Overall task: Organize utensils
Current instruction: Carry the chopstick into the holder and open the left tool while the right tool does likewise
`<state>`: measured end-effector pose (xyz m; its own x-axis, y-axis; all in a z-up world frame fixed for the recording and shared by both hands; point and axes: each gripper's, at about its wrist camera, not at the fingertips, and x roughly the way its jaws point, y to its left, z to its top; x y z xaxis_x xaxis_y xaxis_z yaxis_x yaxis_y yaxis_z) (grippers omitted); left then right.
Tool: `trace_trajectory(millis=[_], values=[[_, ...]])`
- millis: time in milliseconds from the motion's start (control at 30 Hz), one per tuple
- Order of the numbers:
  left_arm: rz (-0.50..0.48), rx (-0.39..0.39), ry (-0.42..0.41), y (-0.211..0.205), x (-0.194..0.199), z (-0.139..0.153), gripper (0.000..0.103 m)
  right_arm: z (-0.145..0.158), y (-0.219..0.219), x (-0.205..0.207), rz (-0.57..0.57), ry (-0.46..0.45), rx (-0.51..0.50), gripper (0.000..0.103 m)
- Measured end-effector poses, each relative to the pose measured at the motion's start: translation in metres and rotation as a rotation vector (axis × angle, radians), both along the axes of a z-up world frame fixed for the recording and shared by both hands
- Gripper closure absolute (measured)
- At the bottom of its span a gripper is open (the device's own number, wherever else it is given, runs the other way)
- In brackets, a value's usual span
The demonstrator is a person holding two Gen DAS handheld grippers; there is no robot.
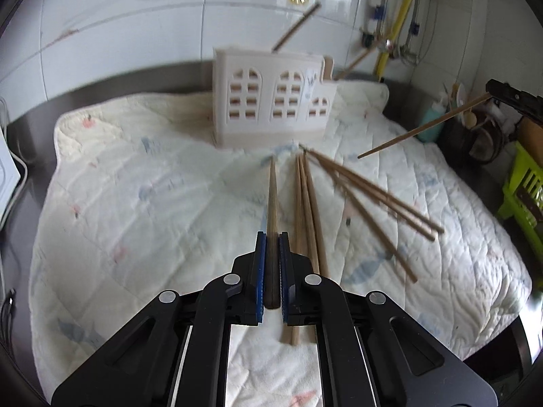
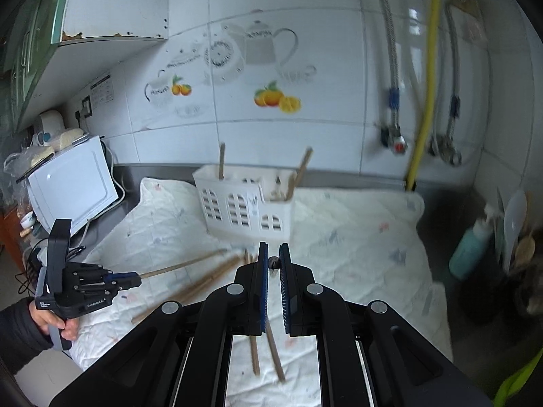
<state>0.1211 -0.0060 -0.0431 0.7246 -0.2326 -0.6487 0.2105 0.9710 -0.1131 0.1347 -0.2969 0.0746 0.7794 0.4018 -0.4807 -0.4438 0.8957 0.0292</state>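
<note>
On a quilted white cloth (image 1: 142,203) covering a kitchen counter, loose wooden chopsticks (image 1: 359,190) lie fanned before a white utensil holder (image 1: 271,101) that already stands two upright. The left gripper (image 1: 271,237) pinches one chopstick (image 1: 272,190) lengthwise, pointed at the holder; the right gripper (image 2: 273,247) clamps another chopstick (image 1: 424,125) end-on, lifted clear, probably so each can drop into a compartment.

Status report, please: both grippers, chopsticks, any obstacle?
Left gripper shut on one chopstick. Right gripper shut on another chopstick, lifted. Loose chopsticks on cloth. Way to holder open.
</note>
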Motion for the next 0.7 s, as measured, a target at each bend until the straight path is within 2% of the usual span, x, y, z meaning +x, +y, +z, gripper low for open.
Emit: trace_trajectory(millis=[467,700], values=[[-0.016,-0.011,-0.080,0.003,0.024,0.050,0.098,0.076,0.029,0.046,0.035,-0.073,-0.039,0.096],[-0.019,0.005,-0.094,0.008,0.036,0.069,0.098,0.097,0.051,0.079,0.038,-0.070,-0.090,0.096]])
